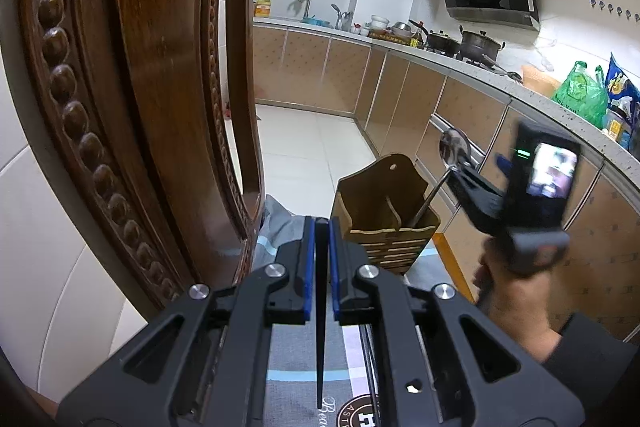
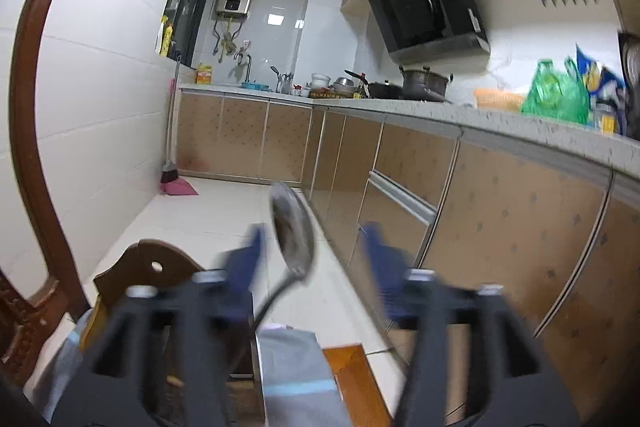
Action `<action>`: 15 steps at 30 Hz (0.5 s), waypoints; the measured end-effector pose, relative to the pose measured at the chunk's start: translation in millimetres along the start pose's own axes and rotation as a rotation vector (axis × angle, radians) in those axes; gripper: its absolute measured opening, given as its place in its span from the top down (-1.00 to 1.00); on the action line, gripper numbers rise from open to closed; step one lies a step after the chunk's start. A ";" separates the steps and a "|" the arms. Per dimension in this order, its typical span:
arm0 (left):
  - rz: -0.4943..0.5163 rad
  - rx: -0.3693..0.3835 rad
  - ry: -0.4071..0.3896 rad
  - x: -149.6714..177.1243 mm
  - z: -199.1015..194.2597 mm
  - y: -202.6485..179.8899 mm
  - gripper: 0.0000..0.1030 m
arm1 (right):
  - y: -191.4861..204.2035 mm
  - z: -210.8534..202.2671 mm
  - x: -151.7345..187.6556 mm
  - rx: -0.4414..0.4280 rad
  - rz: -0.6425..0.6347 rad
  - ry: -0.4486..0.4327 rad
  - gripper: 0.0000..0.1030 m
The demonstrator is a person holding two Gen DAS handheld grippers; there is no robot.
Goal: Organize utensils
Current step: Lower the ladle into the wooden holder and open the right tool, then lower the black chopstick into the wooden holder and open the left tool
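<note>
My left gripper (image 1: 321, 227) is shut on a black chopstick (image 1: 321, 327), whose thin end points back toward the camera. Just beyond it a brown wooden utensil holder (image 1: 386, 215) stands on the table. A metal spoon (image 1: 454, 146) stands in the holder's right compartment, bowl up. My right gripper (image 2: 312, 247) is open, its fingers on either side of the spoon (image 2: 292, 231) without touching it. The holder (image 2: 150, 267) shows at the lower left of the right wrist view. The right gripper (image 1: 466, 167) also shows in the left wrist view, just right of the spoon.
A carved wooden chair back (image 1: 132, 67) rises close on the left. A grey patterned cloth (image 1: 304, 375) covers the table. Kitchen cabinets (image 2: 460, 195) and a cluttered counter (image 2: 500, 129) run along the right. A broom (image 2: 170, 171) leans on the far wall.
</note>
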State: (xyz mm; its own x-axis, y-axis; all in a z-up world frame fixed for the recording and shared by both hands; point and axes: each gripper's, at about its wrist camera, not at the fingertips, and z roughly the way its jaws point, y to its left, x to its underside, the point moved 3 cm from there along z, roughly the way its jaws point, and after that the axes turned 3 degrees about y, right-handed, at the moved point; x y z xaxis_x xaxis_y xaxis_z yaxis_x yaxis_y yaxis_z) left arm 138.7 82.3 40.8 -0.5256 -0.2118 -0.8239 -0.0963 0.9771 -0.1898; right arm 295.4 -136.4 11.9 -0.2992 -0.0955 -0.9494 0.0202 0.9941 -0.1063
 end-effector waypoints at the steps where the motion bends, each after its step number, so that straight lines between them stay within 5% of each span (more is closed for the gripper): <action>1: 0.001 -0.001 0.001 0.2 0.7 -0.9 0.87 | -6.3 -7.9 4.0 -0.036 0.021 0.014 -0.23; 4: -0.002 0.006 0.011 1.7 4.0 -3.5 0.87 | -31.9 -38.0 22.7 -0.184 0.119 0.074 -0.28; 8: 0.004 0.004 0.020 4.5 8.5 -7.9 0.87 | -66.1 -88.2 68.0 -0.362 0.228 0.140 -0.61; 12: -0.017 -0.006 0.005 5.8 7.7 -8.9 0.87 | -84.8 -105.0 103.6 -0.447 0.344 0.303 -0.62; 15: -0.048 -0.017 -0.041 -4.7 0.5 -9.3 0.87 | -82.2 -104.9 104.3 -0.471 0.308 0.289 -0.63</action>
State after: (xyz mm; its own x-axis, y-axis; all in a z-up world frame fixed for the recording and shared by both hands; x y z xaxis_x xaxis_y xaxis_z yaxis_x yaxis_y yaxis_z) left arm 142.5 74.2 46.1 -0.4851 -0.2589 -0.8353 -0.1350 0.9659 -0.2210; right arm 162.5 -222.7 -47.4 -0.5935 0.1506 -0.7906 -0.2562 0.8959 0.3630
